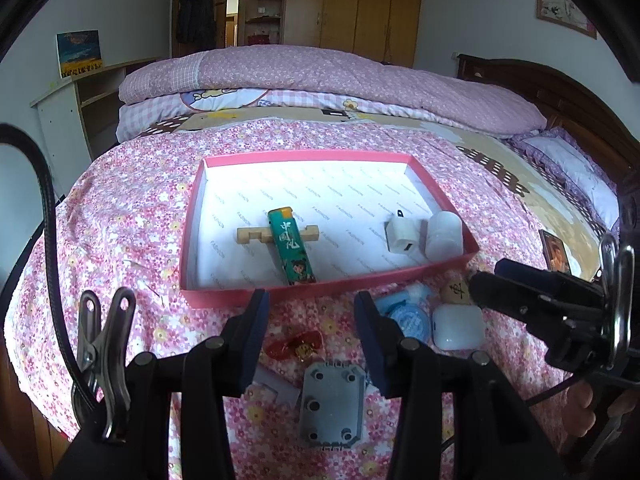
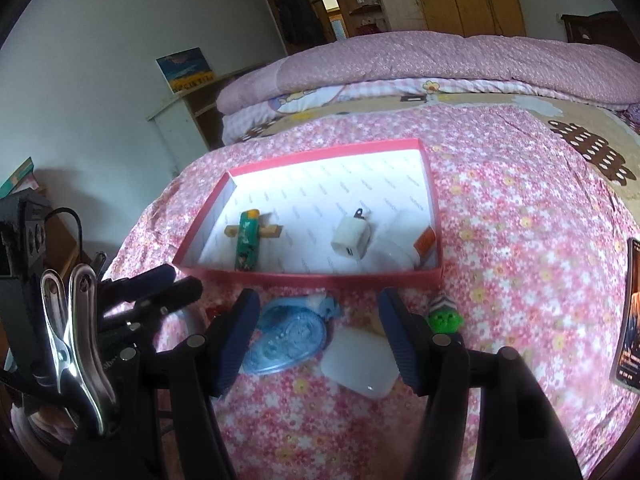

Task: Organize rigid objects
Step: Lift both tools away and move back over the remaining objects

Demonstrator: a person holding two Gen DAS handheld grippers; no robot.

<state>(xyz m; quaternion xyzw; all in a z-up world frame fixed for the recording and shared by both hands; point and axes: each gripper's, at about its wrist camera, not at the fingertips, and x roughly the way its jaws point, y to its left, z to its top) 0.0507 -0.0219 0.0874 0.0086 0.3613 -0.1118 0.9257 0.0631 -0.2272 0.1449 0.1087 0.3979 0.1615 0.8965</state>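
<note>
The bed [image 1: 132, 208] carries everything, under a pink flowered sheet. A folded pink quilt [image 1: 340, 80] lies across its far end, a pillow [image 1: 568, 168] at the far right. A shallow pink box [image 1: 224, 294] sits on the sheet in the middle. In front of the box, directly on the sheet, lie a blue oval case [image 2: 280, 340], a white case [image 2: 360, 364] just beside it, a green toy [image 2: 444, 320], a wooden chess piece [image 1: 456, 292], a red trinket [image 1: 296, 346] and a grey square block [image 1: 332, 404]. A card [image 2: 628, 320] lies well apart at the right.
</note>
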